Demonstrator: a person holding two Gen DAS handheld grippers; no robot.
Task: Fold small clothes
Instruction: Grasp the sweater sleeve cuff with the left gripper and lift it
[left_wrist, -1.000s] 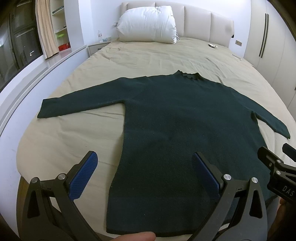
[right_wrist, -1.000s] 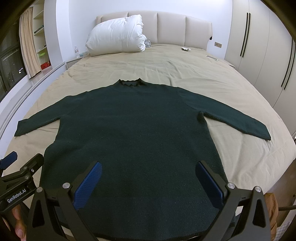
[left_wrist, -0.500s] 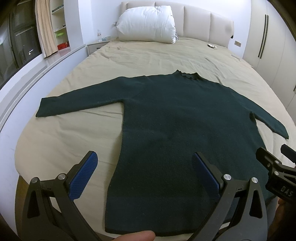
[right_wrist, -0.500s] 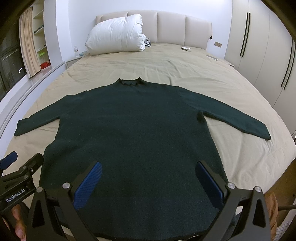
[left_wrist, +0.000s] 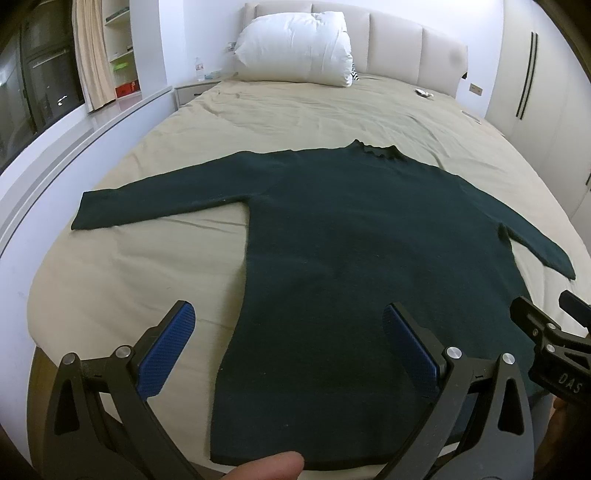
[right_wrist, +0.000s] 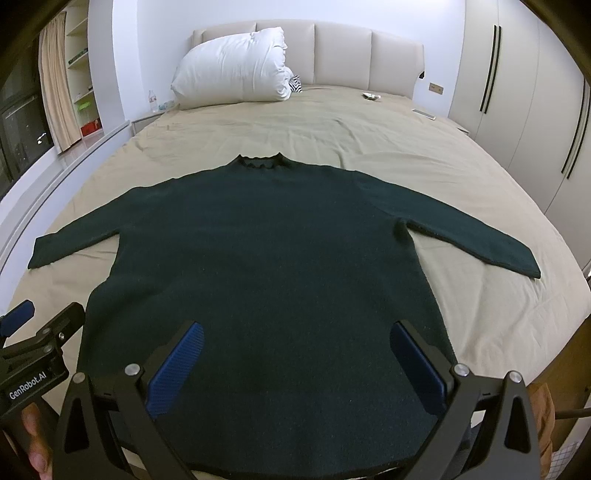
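A dark green sweater (left_wrist: 351, 258) lies flat on the beige bed (left_wrist: 129, 280), collar away from me, both sleeves spread out; it also shows in the right wrist view (right_wrist: 280, 266). My left gripper (left_wrist: 288, 314) is open and empty, above the hem's left part. My right gripper (right_wrist: 295, 332) is open and empty, above the middle of the hem. The right gripper's body shows at the right edge of the left wrist view (left_wrist: 554, 347). The left gripper's body shows at the left edge of the right wrist view (right_wrist: 37, 347).
A white pillow (right_wrist: 232, 70) leans on the headboard (right_wrist: 351, 55). Small items (right_wrist: 371, 96) lie on the far right of the bed. A white ledge (left_wrist: 74, 147) runs along the left. Wardrobe doors (right_wrist: 517, 110) stand at the right.
Both grippers have drifted slightly; the sweater sits a little lower and farther left in the left wrist view. The sweater itself has not moved.
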